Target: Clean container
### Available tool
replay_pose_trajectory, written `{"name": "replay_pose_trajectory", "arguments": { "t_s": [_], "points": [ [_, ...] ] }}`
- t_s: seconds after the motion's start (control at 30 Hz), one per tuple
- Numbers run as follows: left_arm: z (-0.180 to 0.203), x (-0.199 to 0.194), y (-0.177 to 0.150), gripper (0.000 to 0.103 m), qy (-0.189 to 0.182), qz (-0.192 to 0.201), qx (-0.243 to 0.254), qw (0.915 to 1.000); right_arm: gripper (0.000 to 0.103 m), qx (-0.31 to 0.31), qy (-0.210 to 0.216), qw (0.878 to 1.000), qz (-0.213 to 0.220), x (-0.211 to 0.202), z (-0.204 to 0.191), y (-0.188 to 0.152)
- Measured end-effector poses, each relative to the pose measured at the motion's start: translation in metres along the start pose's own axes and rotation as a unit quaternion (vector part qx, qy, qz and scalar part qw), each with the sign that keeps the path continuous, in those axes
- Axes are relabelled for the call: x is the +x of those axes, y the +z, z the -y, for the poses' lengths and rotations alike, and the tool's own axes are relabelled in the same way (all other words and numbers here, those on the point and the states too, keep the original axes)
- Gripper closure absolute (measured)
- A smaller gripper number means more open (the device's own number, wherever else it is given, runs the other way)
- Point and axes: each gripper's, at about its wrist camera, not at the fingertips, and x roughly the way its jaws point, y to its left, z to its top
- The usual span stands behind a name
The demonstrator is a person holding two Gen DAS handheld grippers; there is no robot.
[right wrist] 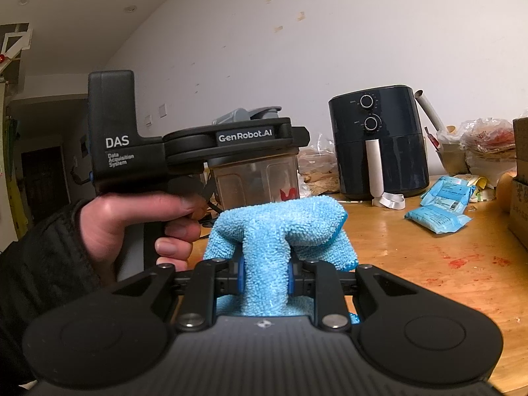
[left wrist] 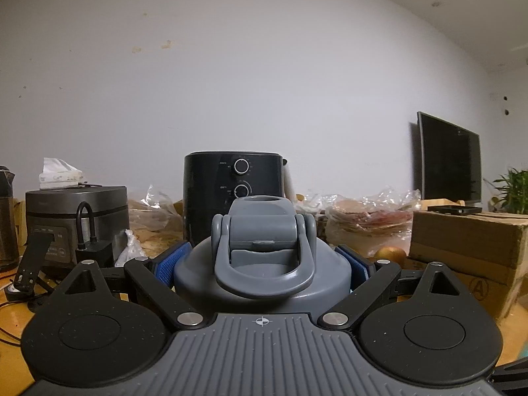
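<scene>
The left tongs (left wrist: 262, 260) pinch the container (left wrist: 260, 264) just under its grey lid (left wrist: 262, 231), a blue pad (left wrist: 173, 264) pressed against each side. In the right wrist view the container (right wrist: 260, 178) shows a clear, brownish body with the lid (right wrist: 247, 114) on top, held upright in the air above the wooden surface (right wrist: 412, 257) by a hand (right wrist: 132, 224) gripping the left device's handle. The lid's loop handle lies folded toward the left camera.

The right tongs (right wrist: 265, 279) are pressed together on a blue cloth (right wrist: 280, 227), which bunches up and spills over both fingers. The cloth's top edge sits just in front of the container's lower wall; whether they touch cannot be told.

Behind the container stands a black air fryer (right wrist: 378, 142) against the wall. Blue packets (right wrist: 435, 217) lie to the right on the surface, near a cardboard box (left wrist: 462, 241) at the right edge. Plastic bags (left wrist: 366, 214) crowd the back edge, and a cooker (left wrist: 76, 221) sits left. The surface in front of the fryer, between cloth and packets, is open.
</scene>
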Motion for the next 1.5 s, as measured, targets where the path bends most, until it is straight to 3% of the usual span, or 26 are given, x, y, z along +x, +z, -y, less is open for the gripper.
{"name": "replay_pose_trajectory", "arguments": {
  "t_s": [0.93, 1.5],
  "points": [
    [-0.008, -0.003, 0.0, 0.009, -0.031, -0.002, -0.001, 0.9995, 0.081, -0.001, 0.004, 1.0, -0.001, 0.003, -0.003, 0.001],
    [-0.023, -0.001, -0.003, 0.009, -0.109, 0.002, 0.014, 0.9939, 0.081, 0.001, 0.0, 1.0, 0.001, 0.001, -0.003, 0.001]
  ]
}}
